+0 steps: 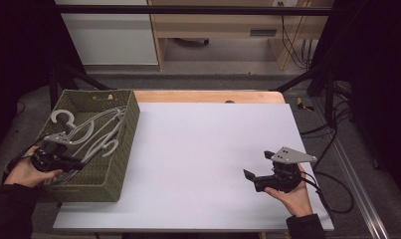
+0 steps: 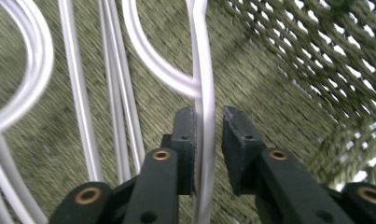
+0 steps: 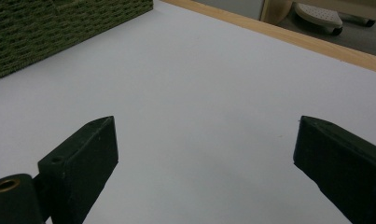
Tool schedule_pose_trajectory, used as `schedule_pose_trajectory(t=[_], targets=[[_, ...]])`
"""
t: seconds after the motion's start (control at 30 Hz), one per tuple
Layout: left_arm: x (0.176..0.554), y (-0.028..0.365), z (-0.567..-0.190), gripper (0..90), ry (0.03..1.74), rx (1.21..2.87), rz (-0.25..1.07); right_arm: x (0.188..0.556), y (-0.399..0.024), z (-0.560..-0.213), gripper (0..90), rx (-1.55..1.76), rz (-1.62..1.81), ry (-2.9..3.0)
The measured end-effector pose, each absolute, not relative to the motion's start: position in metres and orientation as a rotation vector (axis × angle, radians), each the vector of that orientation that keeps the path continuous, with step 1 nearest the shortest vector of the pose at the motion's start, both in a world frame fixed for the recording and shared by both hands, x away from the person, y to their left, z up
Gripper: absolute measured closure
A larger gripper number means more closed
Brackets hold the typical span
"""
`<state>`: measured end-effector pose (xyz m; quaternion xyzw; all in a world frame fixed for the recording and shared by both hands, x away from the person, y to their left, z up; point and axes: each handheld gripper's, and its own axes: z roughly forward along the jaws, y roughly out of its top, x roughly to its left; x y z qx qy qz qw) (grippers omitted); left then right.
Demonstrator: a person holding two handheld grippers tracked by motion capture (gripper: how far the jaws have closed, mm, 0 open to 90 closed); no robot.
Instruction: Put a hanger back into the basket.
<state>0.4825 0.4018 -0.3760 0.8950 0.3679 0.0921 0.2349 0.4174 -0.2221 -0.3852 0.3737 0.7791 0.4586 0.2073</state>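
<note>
Left gripper (image 2: 208, 116) straddles 1 hanger bar (image 2: 203, 70), jaws not clamped; neighbours in basket (image 1: 130, 124) may snag. Right gripper (image 3: 204, 158) wide apart, idle.

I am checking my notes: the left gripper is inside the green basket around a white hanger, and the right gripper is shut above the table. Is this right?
One error: the right gripper is open, jaws wide apart, as the right gripper view shows. The rest holds.

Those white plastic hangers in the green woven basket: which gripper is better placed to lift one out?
Left. The left gripper is inside the green woven basket, its jaws straddling a white plastic hanger. The right gripper sits open over bare white tabletop.
</note>
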Motion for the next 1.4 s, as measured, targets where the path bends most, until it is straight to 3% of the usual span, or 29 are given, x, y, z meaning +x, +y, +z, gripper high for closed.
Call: schedule_pose_trajectory(t=[0.17,0.27,0.43,0.47,0.67,0.97,1.4], targets=[[0.483,0.384,-0.372,62.2,0.999,2.422,0.376,0.417,-0.223,-0.385,6.8,1.035,1.280,2.166],[0.486,0.370,-0.372,63.1,1.000,2.426,0.424,0.417,-0.223,-0.384,6.8,1.037,1.282,2.165],[0.491,0.355,-0.377,74.4,1.043,2.496,0.541,0.416,-0.224,-0.384,6.8,1.036,1.283,2.165],[0.491,0.356,-0.377,80.4,1.051,2.481,0.542,0.416,-0.224,-0.384,6.8,1.038,1.283,2.164],[0.491,0.363,-0.371,81.9,1.069,2.460,0.512,0.416,-0.224,-0.384,6.8,1.041,1.280,2.166],[0.495,0.380,-0.354,81.3,1.119,2.379,0.518,0.417,-0.223,-0.384,6.8,1.039,1.281,2.163],[0.507,0.417,-0.346,77.7,1.292,2.221,0.665,0.416,-0.225,-0.383,6.7,1.041,1.290,2.159]])
